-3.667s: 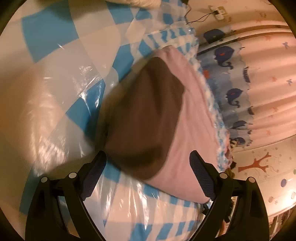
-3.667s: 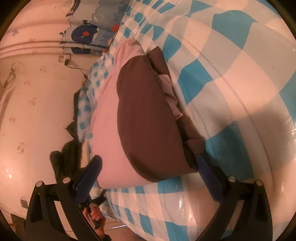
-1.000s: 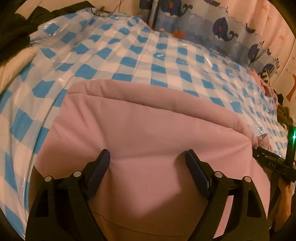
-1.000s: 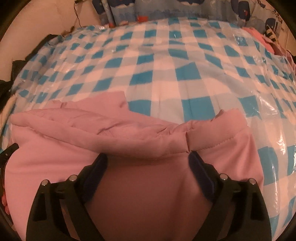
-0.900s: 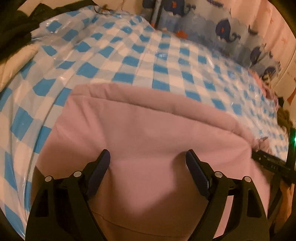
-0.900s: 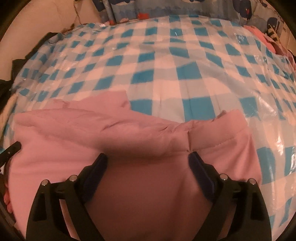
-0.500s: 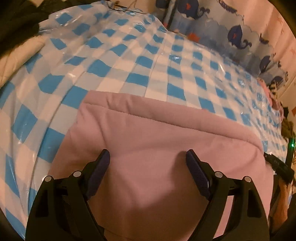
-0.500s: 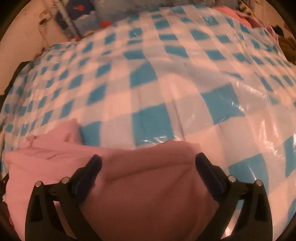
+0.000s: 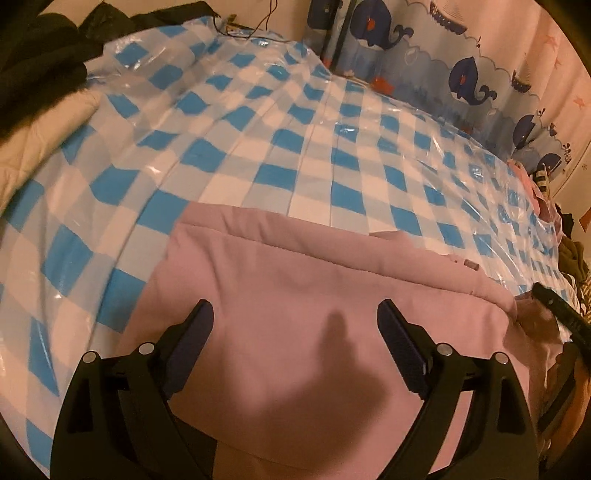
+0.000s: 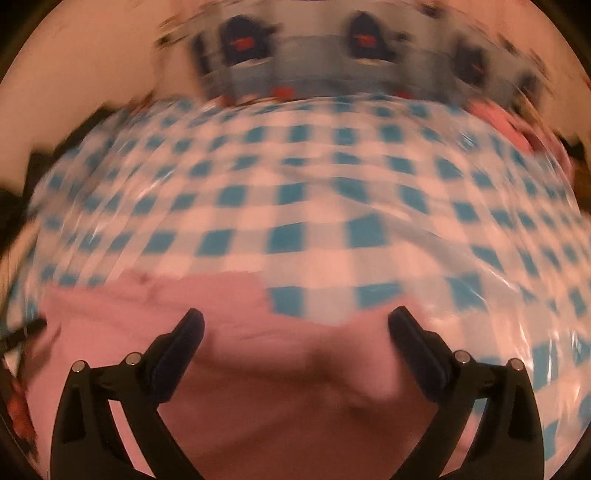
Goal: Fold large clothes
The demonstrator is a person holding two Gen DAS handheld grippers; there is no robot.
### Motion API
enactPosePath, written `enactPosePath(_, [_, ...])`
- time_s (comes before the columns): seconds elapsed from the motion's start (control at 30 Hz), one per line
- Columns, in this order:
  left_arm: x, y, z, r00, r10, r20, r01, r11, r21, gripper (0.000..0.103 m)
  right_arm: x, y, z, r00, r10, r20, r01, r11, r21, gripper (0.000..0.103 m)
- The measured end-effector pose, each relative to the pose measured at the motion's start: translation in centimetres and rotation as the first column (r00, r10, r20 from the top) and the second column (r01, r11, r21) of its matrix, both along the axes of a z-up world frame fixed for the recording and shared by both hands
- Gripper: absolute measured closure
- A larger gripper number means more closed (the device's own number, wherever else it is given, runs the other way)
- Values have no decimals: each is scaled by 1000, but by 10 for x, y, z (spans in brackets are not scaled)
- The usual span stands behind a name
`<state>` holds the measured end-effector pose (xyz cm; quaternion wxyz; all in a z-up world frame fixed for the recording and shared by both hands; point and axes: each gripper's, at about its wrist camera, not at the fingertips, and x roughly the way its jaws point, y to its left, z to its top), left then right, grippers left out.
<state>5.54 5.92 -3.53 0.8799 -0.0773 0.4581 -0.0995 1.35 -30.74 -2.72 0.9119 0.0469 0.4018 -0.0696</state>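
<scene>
A folded pink garment [image 9: 295, 291] lies on the blue and white checked cover [image 9: 258, 147] near its front edge. My left gripper [image 9: 295, 321] is open and empty just above the garment, its shadow on the cloth. In the blurred right wrist view the same pink garment [image 10: 229, 332] fills the lower part, with a folded edge at the top. My right gripper [image 10: 295, 325] is open and empty above it. The other gripper's black body [image 9: 561, 314] shows at the right edge of the left wrist view.
A shiny plastic sheet covers the checked cover [image 10: 332, 192]. A whale-print curtain [image 9: 461, 74] hangs behind. Dark clothes [image 9: 33, 70] and a cream blanket [image 9: 29, 140] lie at the left. More clothes [image 9: 569, 254] pile at the right. A cable [image 9: 258, 26] runs at the back.
Both grippers have drawn back and lifted from the pink garment, so more checked cover shows. The right gripper is moving fast and its view is blurred. Both stay open.
</scene>
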Motion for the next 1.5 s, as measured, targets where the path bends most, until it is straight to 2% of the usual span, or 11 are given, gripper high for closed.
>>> enactPosePath(0.13, [7, -3, -22, 997, -16, -80, 19, 999, 31, 17, 26, 19, -36, 995, 29, -100, -34, 998, -57, 6])
enactPosePath(0.17, [7, -5, -24, 996, -28, -83, 32, 999, 36, 17, 37, 10, -59, 984, 42, -174, -39, 999, 24, 6])
enactPosePath(0.3, [3, -10, -21, 996, -45, -73, 49, 997, 55, 16, 47, -11, -76, 978, 36, -206, -6, 990, 143, 6])
enactPosePath(0.4, [2, -11, -25, 995, -43, -88, 49, 996, 72, 16, 45, -11, -66, 968, 33, -247, 9, 986, 167, 6])
enactPosePath(0.63, [-24, -12, 2, 996, -85, -33, 86, 995, 50, 16, -26, -32, 4, 993, -111, -50, 113, 992, 49, 6])
enactPosePath(0.73, [-30, -19, -9, 991, -120, -50, 125, 987, 103, 16, -40, -72, -46, 958, -234, -168, 247, 967, 61, 6])
enactPosePath(0.8, [-30, -21, -15, 989, -141, -53, 146, 984, 104, 14, -43, -102, -83, 944, -243, -222, 297, 919, 260, 5])
enactPosePath(0.93, [-35, -25, -18, 989, -145, -28, 148, 976, 158, 14, -36, -102, -74, 935, -241, -259, 302, 925, 230, 6])
enactPosePath(1.17, [-72, -19, 3, 968, -210, 138, 173, 955, 240, 14, -106, -38, -8, 991, -135, -4, 134, 982, 133, 6])
enactPosePath(1.3, [-98, -13, 15, 945, -247, 213, 182, 941, 286, 14, -109, -40, -54, 989, -96, -109, 112, 982, 154, 5])
enactPosePath(1.5, [-144, -1, 48, 902, -247, 353, 126, 934, 333, 14, -117, -25, -24, 989, -102, -105, 114, 986, 123, 6])
